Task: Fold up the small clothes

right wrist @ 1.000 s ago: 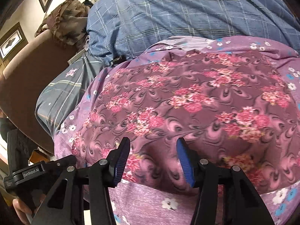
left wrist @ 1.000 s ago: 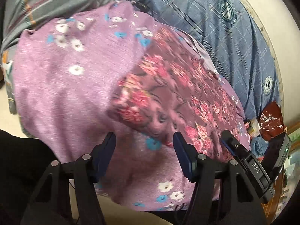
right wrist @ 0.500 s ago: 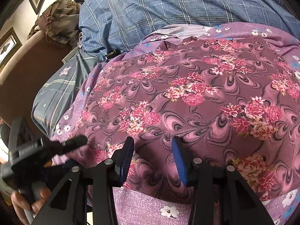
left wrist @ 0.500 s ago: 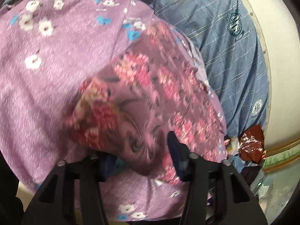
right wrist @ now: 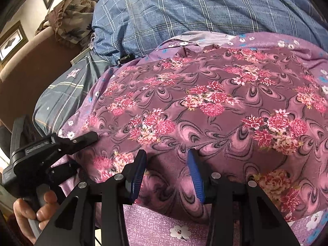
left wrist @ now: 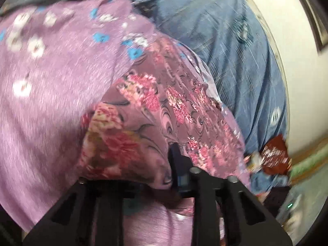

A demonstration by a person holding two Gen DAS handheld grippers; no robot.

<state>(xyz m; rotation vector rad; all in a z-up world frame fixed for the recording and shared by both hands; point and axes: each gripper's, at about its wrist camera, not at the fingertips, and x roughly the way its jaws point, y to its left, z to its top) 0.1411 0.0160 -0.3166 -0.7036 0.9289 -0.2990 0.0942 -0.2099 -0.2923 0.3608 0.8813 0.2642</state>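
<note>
A cream wall with framed pictures (right wrist: 12,41) and a brown padded sofa back (right wrist: 30,78) close off the scene behind a surface covered in laid-out cloth: a blue checked fabric with a round crest (right wrist: 184,14) at the far side and a grey striped fabric with white stars (right wrist: 67,94) at the left. On these lies a lilac cloth sprinkled with small white and blue flowers (left wrist: 51,86), and on top of it the task's piece, a mauve garment printed with pink flower clusters and dark swirls (right wrist: 215,102), spread wide with its near edge bunched up. A crumpled brown floral cloth (right wrist: 69,16) sits on the sofa back, and a dark red foil packet (left wrist: 274,155) lies at the far edge of the blue fabric. No container is in view. Both tools point steeply down at the near edge of the mauve garment. The person's left hand (right wrist: 30,211) grips the handle of the left gripper (left wrist: 143,168), whose jaws are closing with a gathered fold of the garment's corner between them. The right gripper (right wrist: 167,174) stands partly spread, its blue ribbed pads (right wrist: 195,176) on either side of a raised fold of the same garment; whether they press it I cannot tell.
</note>
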